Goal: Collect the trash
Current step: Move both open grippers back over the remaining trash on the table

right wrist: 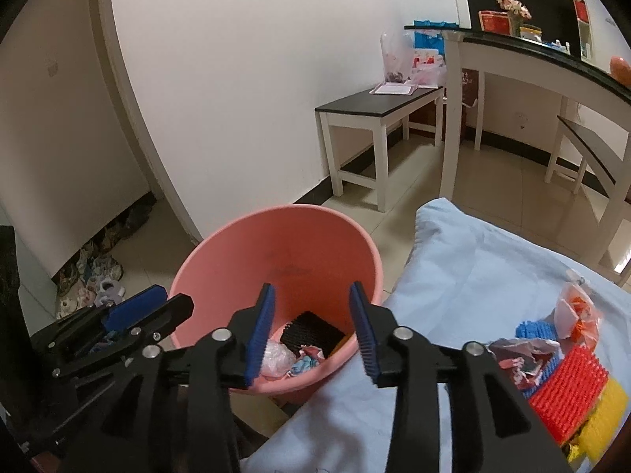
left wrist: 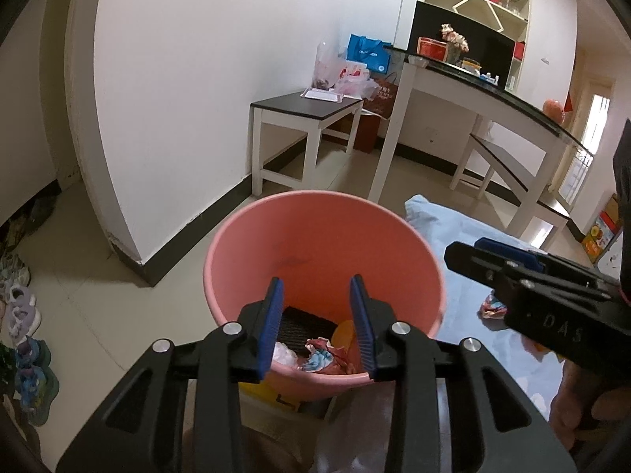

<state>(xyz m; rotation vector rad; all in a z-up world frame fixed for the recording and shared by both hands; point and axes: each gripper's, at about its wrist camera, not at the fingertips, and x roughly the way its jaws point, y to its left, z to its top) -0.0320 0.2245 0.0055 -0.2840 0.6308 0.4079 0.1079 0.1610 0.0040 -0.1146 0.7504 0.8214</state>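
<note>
Over the bucket: both grippers hovering above the mouth of the pink bucket (right wrist: 276,276), nothing held.
Left gripper (left wrist: 315,323): jaws parted wide, blue pads bare, empty; pointed down into the bucket.
Right gripper (right wrist: 311,327): jaws likewise spread, empty; aimed at the bucket's near rim, beside the edge of the light blue cloth (right wrist: 473,276).
Done so far: several pieces already lying at the bucket bottom, namely a black ridged pad (right wrist: 313,331), a clear crumpled plastic wrap (right wrist: 278,358), a crumpled red, white and blue wrapper (right wrist: 307,358), and something orange (left wrist: 343,333) at the wall.
Left to do: a pile of trash (right wrist: 552,354) on the cloth to the right, well apart from the bucket: a crumpled silver and red wrapper (right wrist: 516,354), an orange and clear plastic bag (right wrist: 575,307), a blue ridged piece (right wrist: 532,329), a red ridged pad (right wrist: 568,386), a yellow one (right wrist: 603,421) beneath it.
Progress, as a judgement: roughly midway; about as much on the cloth as in the bucket.
Look of the trash: wrappers light, crinkled, easily crushed; ridged pads flat, stiff-looking, stacked and overlapping, probably needing an edge grip.
Bucket: upright on the tiled floor, just beside the cloth's corner.
</note>
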